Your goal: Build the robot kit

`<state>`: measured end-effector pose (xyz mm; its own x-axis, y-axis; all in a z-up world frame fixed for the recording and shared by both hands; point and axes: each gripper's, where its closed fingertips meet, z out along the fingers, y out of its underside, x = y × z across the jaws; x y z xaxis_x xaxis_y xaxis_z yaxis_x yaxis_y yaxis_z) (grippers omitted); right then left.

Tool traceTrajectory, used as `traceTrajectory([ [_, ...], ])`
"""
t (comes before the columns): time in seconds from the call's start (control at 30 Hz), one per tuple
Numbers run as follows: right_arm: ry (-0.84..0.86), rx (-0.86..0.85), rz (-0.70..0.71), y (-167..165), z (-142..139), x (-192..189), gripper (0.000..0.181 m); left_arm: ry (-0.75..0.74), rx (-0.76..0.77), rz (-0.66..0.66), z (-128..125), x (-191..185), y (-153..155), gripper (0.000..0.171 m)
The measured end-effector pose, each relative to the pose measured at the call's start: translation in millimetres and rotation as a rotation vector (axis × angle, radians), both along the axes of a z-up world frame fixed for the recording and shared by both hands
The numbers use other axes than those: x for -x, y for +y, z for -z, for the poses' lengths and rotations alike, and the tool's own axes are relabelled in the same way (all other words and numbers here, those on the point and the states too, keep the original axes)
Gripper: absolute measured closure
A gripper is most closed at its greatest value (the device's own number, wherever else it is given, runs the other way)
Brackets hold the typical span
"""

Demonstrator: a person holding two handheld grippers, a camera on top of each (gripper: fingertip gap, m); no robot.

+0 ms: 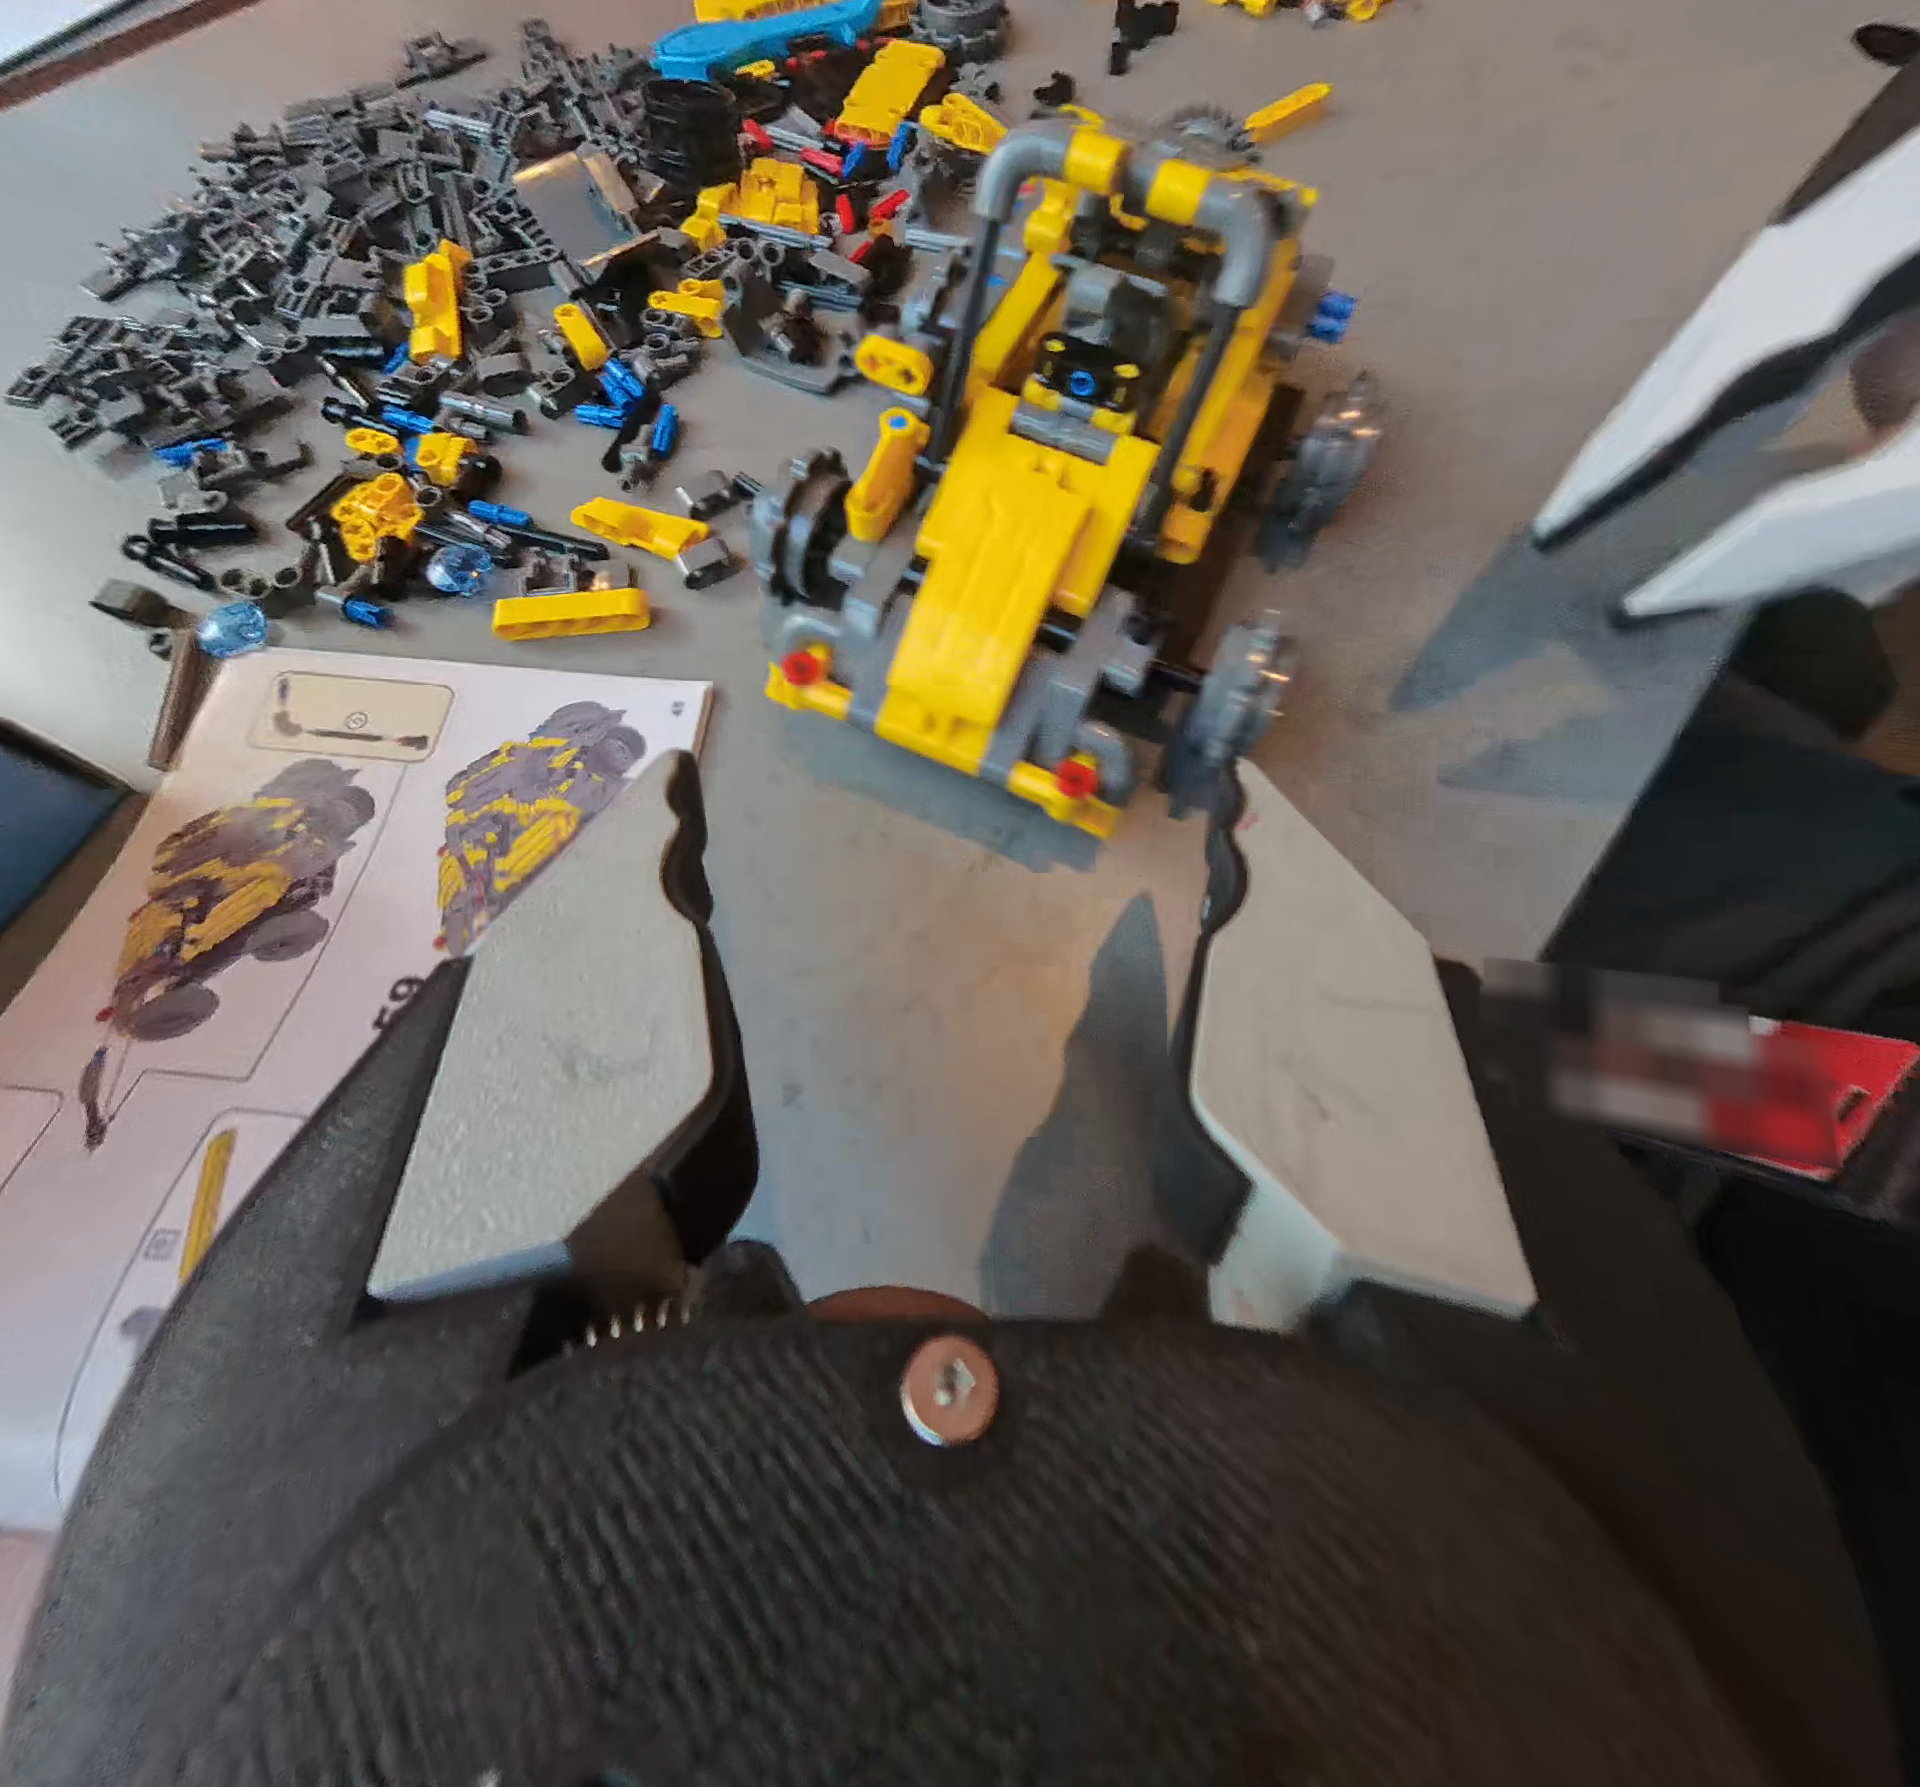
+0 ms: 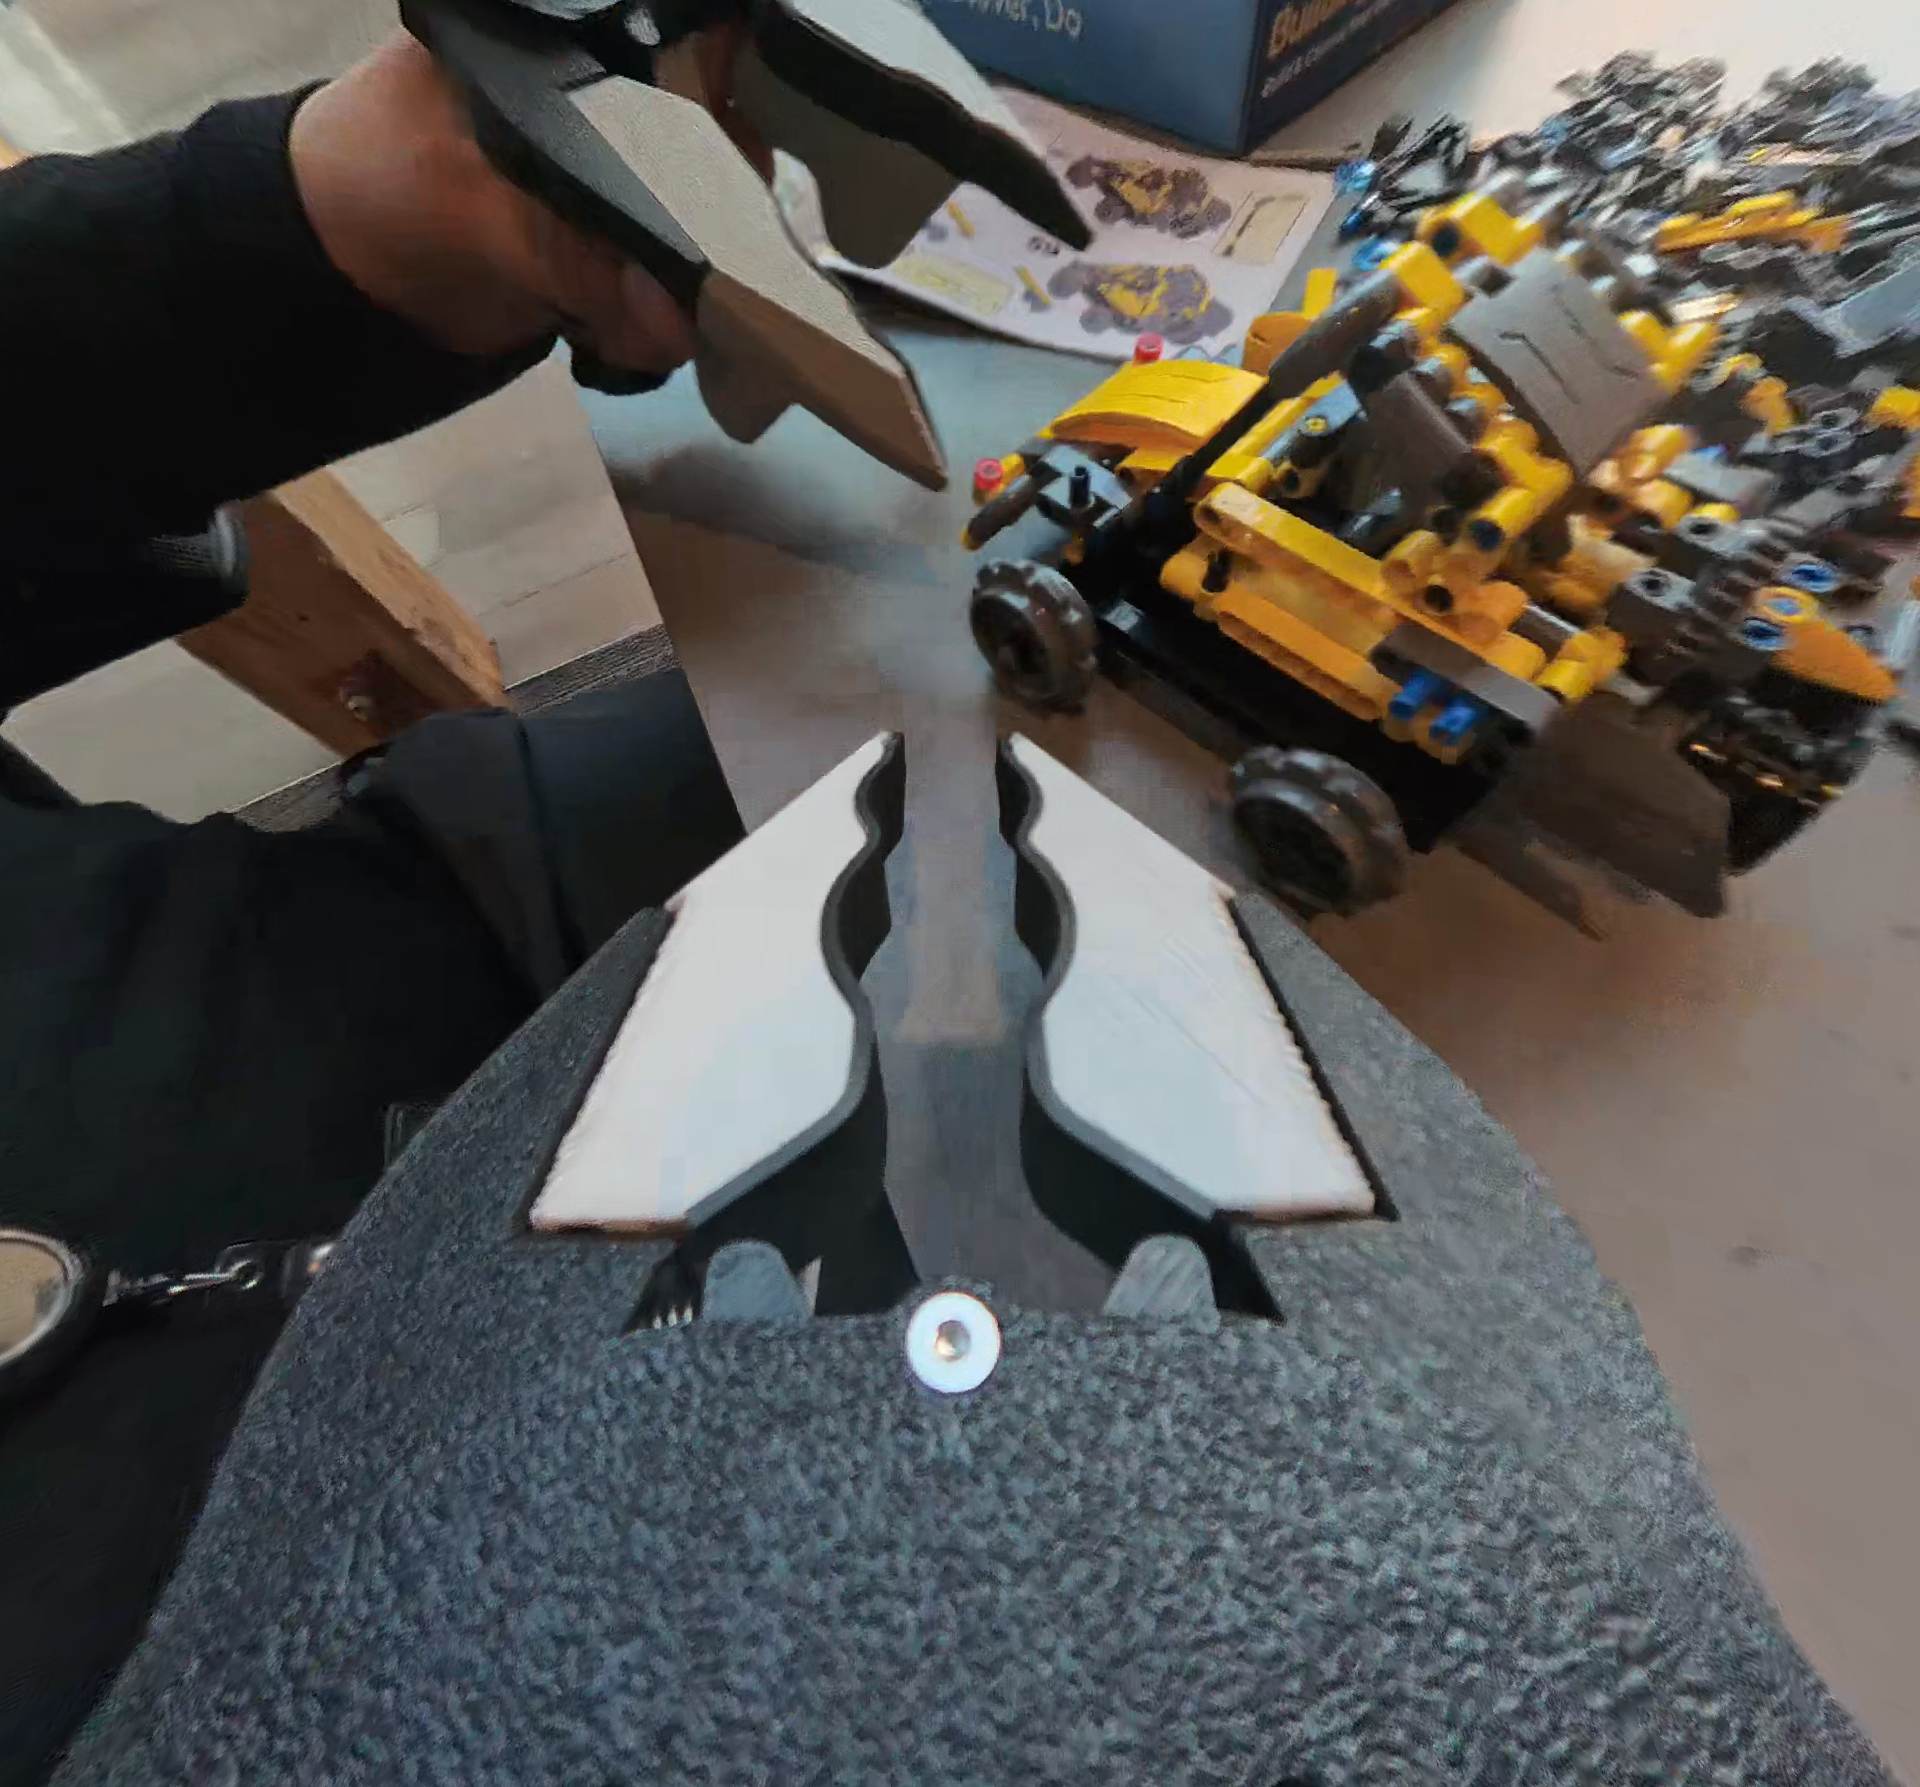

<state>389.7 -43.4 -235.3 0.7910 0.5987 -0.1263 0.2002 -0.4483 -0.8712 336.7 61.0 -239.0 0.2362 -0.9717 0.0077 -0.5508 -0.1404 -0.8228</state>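
Just ahead, yellow vehicle (image 1: 1039, 511), left tongs (image 1: 951, 802) (empty)

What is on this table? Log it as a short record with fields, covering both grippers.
left gripper: open, empty, above bare table, pointing at the model's front
right gripper: open, narrow gap, empty, beside the model's wheel side
model: yellow and grey brick vehicle, part-built, upright on table
loose parts: black, yellow, blue pieces heaped past the booklet, left of the model
booklet: open, flat, at the left gripper's left finger
box: blue cardboard, open, beyond the booklet
hand: holds the left gripper, black sleeve
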Motion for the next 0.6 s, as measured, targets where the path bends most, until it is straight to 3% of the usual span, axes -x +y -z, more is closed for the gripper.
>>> traceTrajectory([
  [0.1, 0.008, -0.036, 0.118, -3, -6, -38, 0.158, -0.019, 0.053, 0.008, -2, 20, -7, 0.081],
  [0.23, -0.041, -0.062, 0.211, -1, -3, -91, 0.143, -0.001, 0.078, 0.044, 15, 25, -19, 0.077],
  [0.3, -0.147, -0.138, 0.152, 9, -8, -105, 0.129, -0.001, 0.067, 0.094, 17, 10, -22, 0.070],
  [0.4, -0.281, -0.187, 0.020, 29, -15, -116, 0.128, -0.020, 0.050, 0.137, 4, -19, -15, 0.065],
  [0.5, -0.328, -0.168, -0.103, 51, -21, -113, 0.116, -0.034, 0.024, 0.164, -10, -48, -6, 0.057],
  [0.6, -0.340, -0.086, -0.217, 67, -9, -103, 0.103, -0.027, 0.050, 0.218, -10, -72, -5, 0.052],
])
